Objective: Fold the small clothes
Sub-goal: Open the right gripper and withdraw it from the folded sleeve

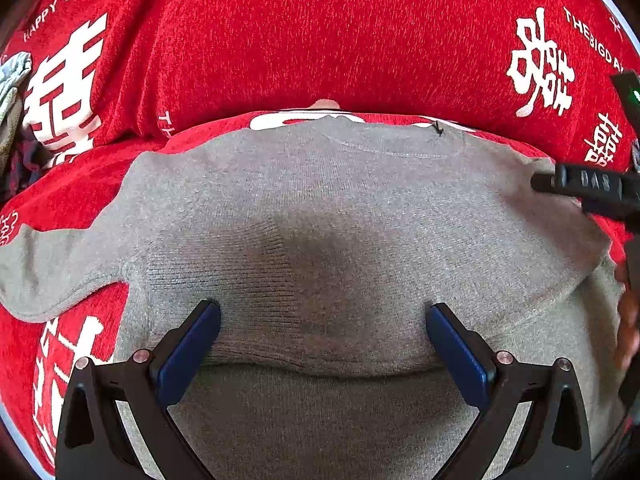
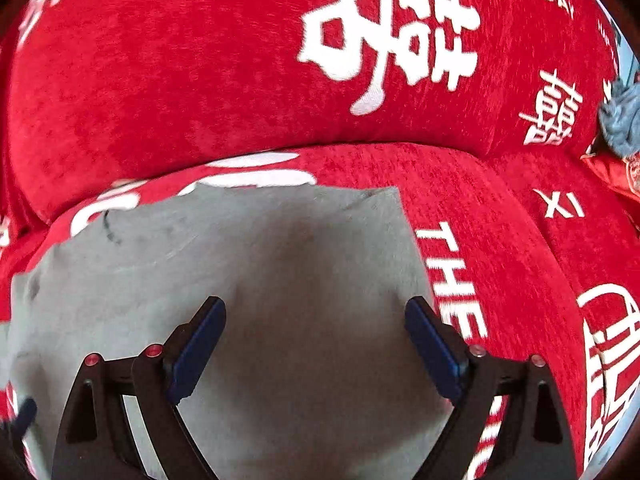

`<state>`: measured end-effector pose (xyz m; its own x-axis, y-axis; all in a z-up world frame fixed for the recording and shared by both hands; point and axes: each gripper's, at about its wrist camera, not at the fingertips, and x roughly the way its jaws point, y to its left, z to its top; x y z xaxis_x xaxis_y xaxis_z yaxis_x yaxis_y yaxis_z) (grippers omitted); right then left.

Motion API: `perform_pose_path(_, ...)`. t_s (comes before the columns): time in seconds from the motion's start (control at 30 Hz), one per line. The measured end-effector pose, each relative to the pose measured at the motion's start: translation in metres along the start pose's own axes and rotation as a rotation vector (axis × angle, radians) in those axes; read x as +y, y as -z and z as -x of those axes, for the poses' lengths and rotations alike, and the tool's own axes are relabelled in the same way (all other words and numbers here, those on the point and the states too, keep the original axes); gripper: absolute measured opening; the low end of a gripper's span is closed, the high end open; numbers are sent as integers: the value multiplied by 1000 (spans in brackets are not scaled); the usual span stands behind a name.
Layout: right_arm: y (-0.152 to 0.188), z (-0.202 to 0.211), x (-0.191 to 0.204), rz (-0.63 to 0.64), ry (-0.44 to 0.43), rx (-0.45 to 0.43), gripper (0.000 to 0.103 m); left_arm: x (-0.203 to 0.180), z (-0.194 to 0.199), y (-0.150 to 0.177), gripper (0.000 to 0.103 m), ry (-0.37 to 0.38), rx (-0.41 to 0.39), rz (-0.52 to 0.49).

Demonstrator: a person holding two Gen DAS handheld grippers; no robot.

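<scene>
Left wrist view shows gray sweater's (image 1: pixel 320 208) ribbed cuff, right doesn't, both claws wide, empty.

Grey knit sweater (image 1: pixel 360 208) spread flat on red cover (image 1: pixel 320 40) with white lettering.

Left gripper (image 1: pixel 323 316) low over ribbed hem, jaws wide apart, nothing clamped. Right gripper (image 1: pixel 592 188) at right edge, seemingly touching the shoulder. Bundled clothes (image 1: pixel 14 92) far left.

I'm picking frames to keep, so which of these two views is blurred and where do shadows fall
Left wrist view: sharp, a dark shadow on the grey sweater ahead of the open jaws. Right wrist view: motion-blurred, white lettering on the red cover smeared, softer shadow on the sweater.
</scene>
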<state>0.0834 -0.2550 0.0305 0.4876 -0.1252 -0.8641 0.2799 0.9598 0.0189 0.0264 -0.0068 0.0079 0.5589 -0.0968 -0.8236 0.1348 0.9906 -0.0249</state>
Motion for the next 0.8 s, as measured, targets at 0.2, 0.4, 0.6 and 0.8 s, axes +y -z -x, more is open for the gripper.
perform_pose_path(0.2,37,10,9,59,15,24,93,0,2,2,103,-9,-4,2)
perform_pose_path(0.4,77,41,19,144,14,-30,93,1,14,2,103,-48,19,29)
perform_pose_path(0.6,91,66,36,200,-47,-71,91,0,28,11,103,-2,13,58)
perform_pose_path(0.8,110,58,30,226,-39,-43,91,14,23,30,103,-37,28,29)
